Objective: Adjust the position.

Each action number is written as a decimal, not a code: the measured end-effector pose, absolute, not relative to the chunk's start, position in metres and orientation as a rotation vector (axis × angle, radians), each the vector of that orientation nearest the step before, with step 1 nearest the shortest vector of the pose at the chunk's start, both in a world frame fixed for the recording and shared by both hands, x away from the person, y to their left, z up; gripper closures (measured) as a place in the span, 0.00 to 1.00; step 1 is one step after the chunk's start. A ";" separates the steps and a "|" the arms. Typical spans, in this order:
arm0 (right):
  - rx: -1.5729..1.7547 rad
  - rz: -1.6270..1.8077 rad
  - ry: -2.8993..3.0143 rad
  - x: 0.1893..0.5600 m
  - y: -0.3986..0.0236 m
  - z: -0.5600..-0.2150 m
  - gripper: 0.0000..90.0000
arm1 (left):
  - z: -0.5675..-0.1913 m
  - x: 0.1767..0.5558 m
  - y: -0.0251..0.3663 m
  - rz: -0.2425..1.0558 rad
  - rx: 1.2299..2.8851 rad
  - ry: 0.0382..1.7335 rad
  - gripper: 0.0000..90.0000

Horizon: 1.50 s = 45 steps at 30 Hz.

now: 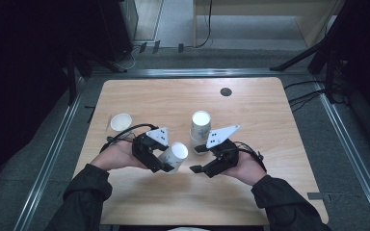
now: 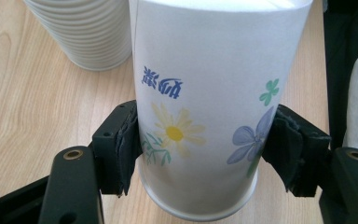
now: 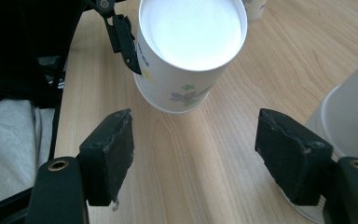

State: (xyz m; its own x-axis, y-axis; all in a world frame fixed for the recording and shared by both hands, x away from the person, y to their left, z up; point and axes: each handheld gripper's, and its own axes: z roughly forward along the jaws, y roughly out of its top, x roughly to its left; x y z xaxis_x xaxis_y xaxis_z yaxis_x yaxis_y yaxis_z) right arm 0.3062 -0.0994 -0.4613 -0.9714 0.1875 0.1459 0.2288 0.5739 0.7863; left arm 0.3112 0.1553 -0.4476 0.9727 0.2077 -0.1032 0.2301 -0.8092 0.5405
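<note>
Table [image 1: 183, 96]: pale wood-grain top, smooth with a soft sheen. Held cup [image 2: 205, 116]: matt white paper printed with flowers. Stack of cups [image 2: 88, 32]: the same matt paper, ribbed by the nested rims. Left claw [image 2: 200, 154]: matt black plastic; its pads [image 2: 126, 149] look like rough, frayed black padding.

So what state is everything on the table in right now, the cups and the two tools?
Left tool: shut on the flowered cup.
Flowered cup: gripped near its base, tilted, empty.
Right tool: open, nothing between its pads.
Stack of cups: upright on the table, nested.
Single cup: upright, mouth up, standing apart at the left.
Table: light wood, bare in the middle.
</note>
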 end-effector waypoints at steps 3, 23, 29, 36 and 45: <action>-0.357 -1.384 -2.752 0.305 -0.097 -0.461 0.30 | -0.451 0.309 0.152 -0.058 2.567 0.295 0.36; -0.278 -1.374 -2.728 0.302 -0.078 -0.463 0.29 | -0.456 0.300 0.127 -0.094 2.600 0.199 0.35; -0.240 -1.350 -2.736 0.300 -0.074 -0.462 0.39 | -0.456 0.300 0.127 -0.100 2.583 0.189 0.34; -0.242 -1.373 -2.735 0.301 -0.077 -0.457 0.39 | -0.458 0.300 0.132 -0.102 2.528 0.217 0.14; -0.277 -1.424 -2.707 0.303 -0.088 -0.452 0.39 | -0.458 0.302 0.140 -0.106 2.426 0.259 0.11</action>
State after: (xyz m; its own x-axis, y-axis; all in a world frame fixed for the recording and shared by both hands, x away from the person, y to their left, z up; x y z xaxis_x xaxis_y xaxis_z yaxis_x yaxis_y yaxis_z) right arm 0.3029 -0.0882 -0.4520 -0.9813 0.1264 0.1453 0.1914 0.5544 0.8099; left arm 0.3019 0.1396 -0.4578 0.9768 0.1583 -0.1444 0.2141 -0.7454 0.6313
